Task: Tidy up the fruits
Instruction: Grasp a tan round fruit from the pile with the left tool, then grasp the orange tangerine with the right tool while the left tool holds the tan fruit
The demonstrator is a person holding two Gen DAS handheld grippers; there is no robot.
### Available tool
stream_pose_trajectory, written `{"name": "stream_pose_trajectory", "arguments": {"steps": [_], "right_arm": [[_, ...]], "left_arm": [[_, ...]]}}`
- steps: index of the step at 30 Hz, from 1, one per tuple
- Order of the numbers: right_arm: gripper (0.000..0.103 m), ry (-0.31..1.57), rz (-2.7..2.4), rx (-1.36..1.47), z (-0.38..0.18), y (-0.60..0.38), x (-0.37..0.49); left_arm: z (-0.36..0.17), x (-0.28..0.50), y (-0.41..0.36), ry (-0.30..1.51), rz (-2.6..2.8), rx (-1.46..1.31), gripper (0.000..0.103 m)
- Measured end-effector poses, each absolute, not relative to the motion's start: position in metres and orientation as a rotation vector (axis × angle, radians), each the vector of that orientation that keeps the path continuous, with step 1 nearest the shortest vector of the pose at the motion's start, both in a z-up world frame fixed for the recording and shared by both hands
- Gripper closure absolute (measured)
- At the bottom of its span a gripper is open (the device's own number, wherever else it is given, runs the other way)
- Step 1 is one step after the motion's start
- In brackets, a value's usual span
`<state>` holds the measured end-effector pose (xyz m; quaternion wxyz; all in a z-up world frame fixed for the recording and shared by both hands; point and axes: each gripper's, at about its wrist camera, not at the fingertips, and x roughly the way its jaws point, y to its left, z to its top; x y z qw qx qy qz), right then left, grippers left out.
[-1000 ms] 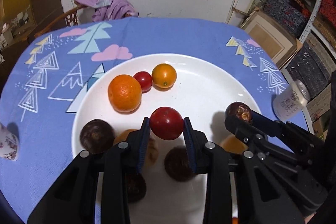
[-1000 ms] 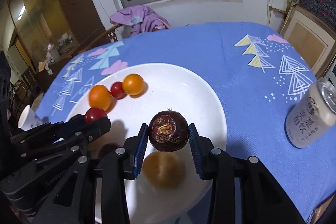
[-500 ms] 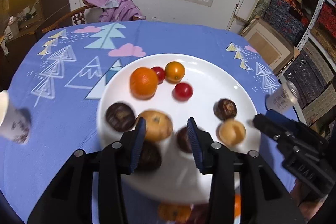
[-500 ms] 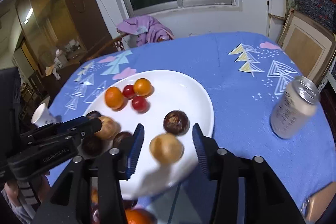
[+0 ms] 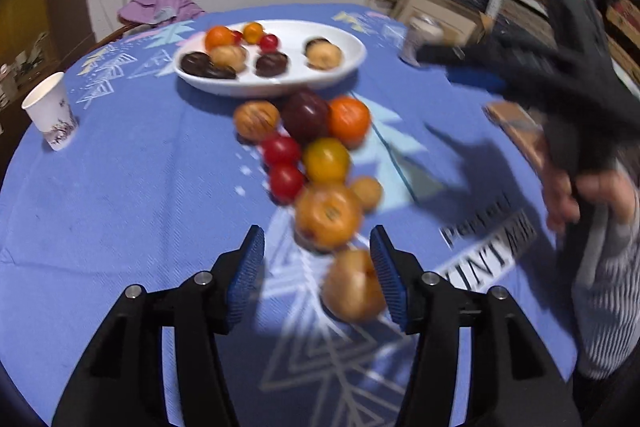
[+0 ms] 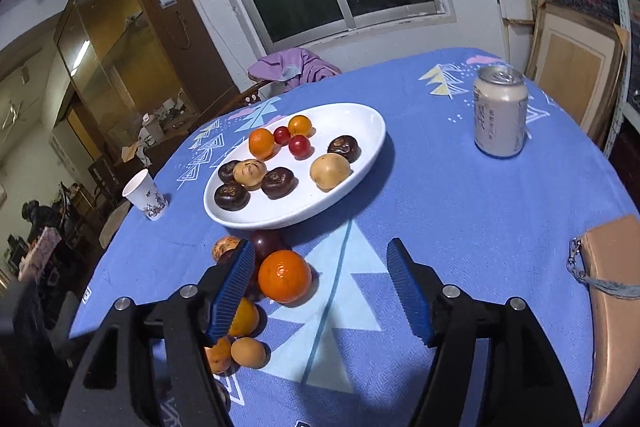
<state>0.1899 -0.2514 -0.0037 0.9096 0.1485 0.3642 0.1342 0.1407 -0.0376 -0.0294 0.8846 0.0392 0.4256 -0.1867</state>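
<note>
With nine fruits on the plate and approx. ten loose fruits left on the tabletop, both your grippers' fingers are wide, holding nothing.

plate: glossy white ceramic | tablecloth: matt woven cloth | can: smooth metal | cup: paper

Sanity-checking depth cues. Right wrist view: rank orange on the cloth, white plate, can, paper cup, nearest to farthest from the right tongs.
1. Orange: on the cloth, just left of centre between the open right tongs.
2. White plate: ahead, slightly left.
3. Can and paper cup: can far right, cup far left; too close to call.
</note>
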Motion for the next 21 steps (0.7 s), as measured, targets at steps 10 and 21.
{"name": "stream_pose_trajectory", "arguments": {"steps": [10,21], "right_arm": [[0.032,0.774,0.279,0.384,-0.01,-0.267,0.197],[0.032,0.787,0.28,0.367,-0.012,-0.263,0.198]], "left_arm": [[-0.039,0.123,-0.063,0.892,-0.423,0.16,0.043],[-0.051,0.133,-0.053,0.944,-0.45,0.078,0.059]]}}
